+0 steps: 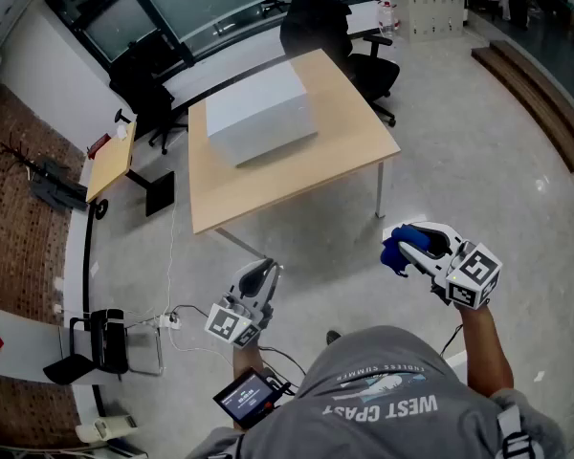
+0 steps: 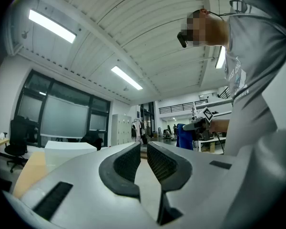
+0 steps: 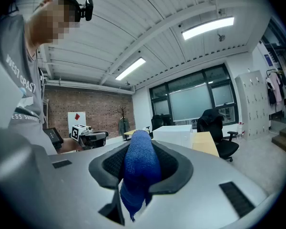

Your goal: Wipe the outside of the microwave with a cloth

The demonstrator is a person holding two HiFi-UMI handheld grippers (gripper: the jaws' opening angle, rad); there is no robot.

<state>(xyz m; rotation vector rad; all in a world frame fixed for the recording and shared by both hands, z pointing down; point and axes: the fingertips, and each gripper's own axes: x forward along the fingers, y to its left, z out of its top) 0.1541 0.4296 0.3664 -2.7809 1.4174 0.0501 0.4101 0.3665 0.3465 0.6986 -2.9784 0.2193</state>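
Observation:
The microwave [image 1: 260,111] is a white box on the light wooden table [image 1: 344,156], well ahead of both grippers. It also shows far off as the white microwave [image 2: 69,149] in the left gripper view and as the microwave [image 3: 174,133] in the right gripper view. My right gripper [image 1: 402,245] is held in the air, shut on a folded blue cloth [image 3: 139,166] that sticks out between its pads. My left gripper [image 1: 266,270] hangs near the table's front corner, its jaws shut with nothing between them [image 2: 142,149].
Black office chairs [image 1: 337,27] stand behind the table, and another chair [image 1: 143,94] stands at its left. A small side table [image 1: 110,159] stands further left. A low chair [image 1: 100,344] and cables lie on the floor by my left side. A wooden step [image 1: 540,98] runs along the far right.

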